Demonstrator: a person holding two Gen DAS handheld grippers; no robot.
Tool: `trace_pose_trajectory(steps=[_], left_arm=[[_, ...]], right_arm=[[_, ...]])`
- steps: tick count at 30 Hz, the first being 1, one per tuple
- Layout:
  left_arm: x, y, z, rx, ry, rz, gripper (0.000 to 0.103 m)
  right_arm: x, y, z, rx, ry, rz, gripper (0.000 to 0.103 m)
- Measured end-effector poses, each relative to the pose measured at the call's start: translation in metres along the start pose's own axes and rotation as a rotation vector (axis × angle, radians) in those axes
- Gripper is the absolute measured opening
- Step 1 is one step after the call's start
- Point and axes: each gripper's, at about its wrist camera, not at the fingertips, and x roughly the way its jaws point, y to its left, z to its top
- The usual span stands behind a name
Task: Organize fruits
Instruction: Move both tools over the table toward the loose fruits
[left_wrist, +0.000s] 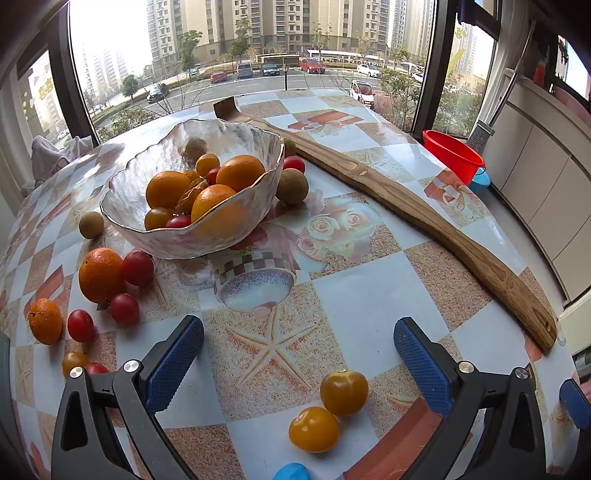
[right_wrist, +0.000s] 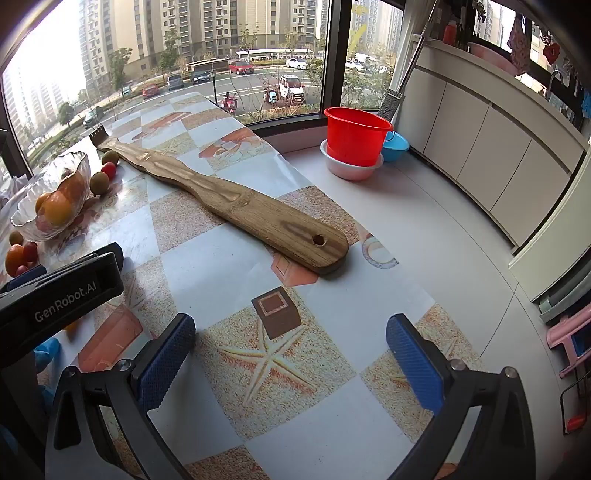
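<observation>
While both tools hang low over the patterned counter (left_wrist: 369, 295), the left gripper (left_wrist: 299, 354) points toward the window with its black arms splayed and its blue ribbed pads (left_wrist: 173, 365) wide apart, holding nothing; two smooth yellow-orange tomatoes (left_wrist: 343, 393) lie on the counter between those pads, near the camera, touching neither pad. The right gripper (right_wrist: 291, 354) sits just beside it, angled toward the counter's right edge, its jaws equally spread and empty over a printed starfish. In the right wrist view the left tool's black body, lettered GenRobot.AI, crosses the lower left. A glass bowl (left_wrist: 155, 184) with a wavy, gold-edged rim and dimpled clear walls stands toward the far left of the counter and holds several glossy oranges (left_wrist: 240, 171), small red and yellow tomatoes and a papery brown husk. Loose fruit surrounds it: a dull brown-green round fruit (left_wrist: 291, 185) and a red tomato (left_wrist: 294, 163) just beside its right wall, another brown one (left_wrist: 91, 224) at its left, and a cluster of a pebbled orange (left_wrist: 101, 275), a smaller orange (left_wrist: 45, 320) and shiny red tomatoes (left_wrist: 137, 267) in front left. A long, flat wooden paddle (right_wrist: 236, 206) with streaked grain, a comb-like end and a hole in its handle lies diagonally on the glossy oilcloth. A red plastic bucket (right_wrist: 354, 136) stands on the floor by the window.
</observation>
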Motion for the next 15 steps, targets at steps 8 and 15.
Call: trace_pose_trajectory(steps=[8,15], left_arm=[[-0.029,0.006,0.004,0.052,0.053,0.025,0.103],[-0.114,0.084,-0.004,-0.037,0.061,0.013,0.103]], right_arm=[[0.003,0.003,0.014,-0.072,0.148,0.022,0.103],[-0.031,0.017,0.019,-0.153,0.276,0.145,0.103]])
